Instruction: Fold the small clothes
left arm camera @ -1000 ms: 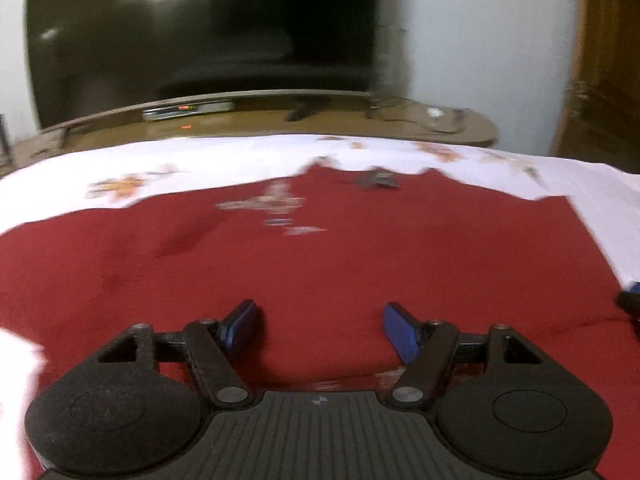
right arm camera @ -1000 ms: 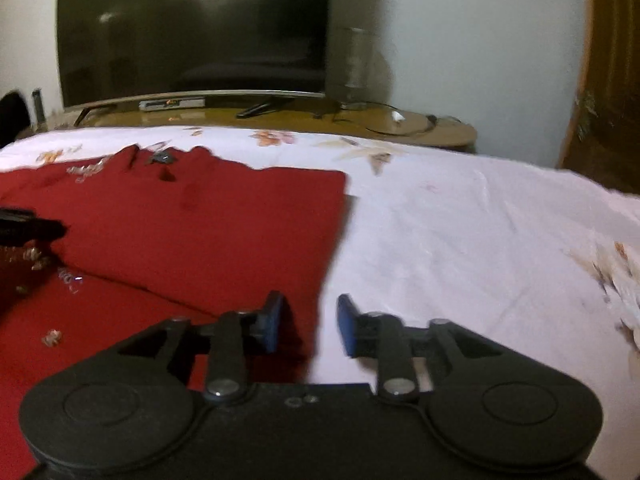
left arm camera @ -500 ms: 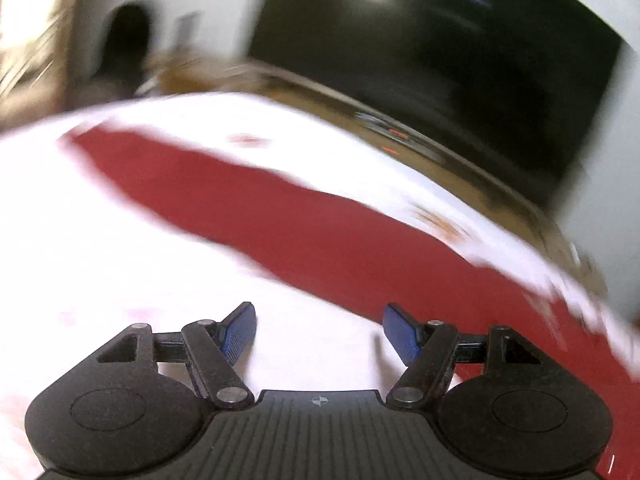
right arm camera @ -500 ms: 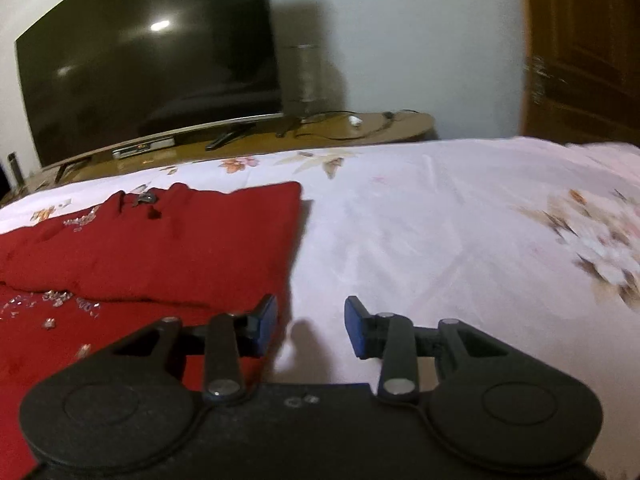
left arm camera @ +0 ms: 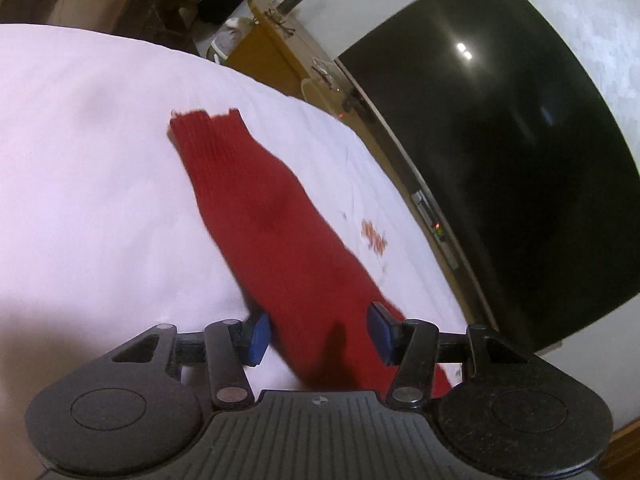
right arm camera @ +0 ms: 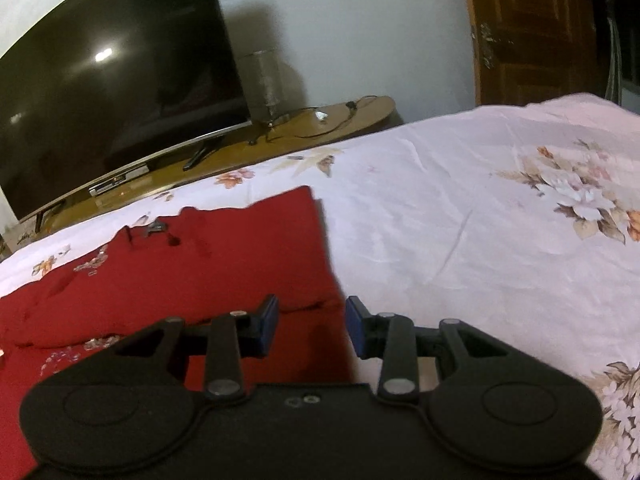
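A small red knit garment lies on a white floral bedsheet [right arm camera: 460, 240]. In the left wrist view its long sleeve [left arm camera: 260, 208] runs from the ribbed cuff [left arm camera: 204, 124] at the upper left down to my left gripper [left arm camera: 318, 334]. The jaws are closing with the sleeve lying between the blue pads [left arm camera: 256, 334], and I see no pinch. In the right wrist view the folded body [right arm camera: 200, 264] with small sparkly trim fills the left. My right gripper [right arm camera: 312, 328] hovers over its right edge, open, with nothing gripped.
A large dark TV [right arm camera: 112, 92] stands on a low wooden cabinet [right arm camera: 320, 128] beyond the bed's far edge, with cables and a glass cylinder [right arm camera: 264, 80] on it. A wooden door [right arm camera: 532, 32] is at the right. Bare sheet [left arm camera: 80, 160] spreads left of the sleeve.
The left view has swung from the garment's body over to the sleeve and rolled, and its jaws have narrowed. The right view has tilted and shifted slightly; its jaws look the same.
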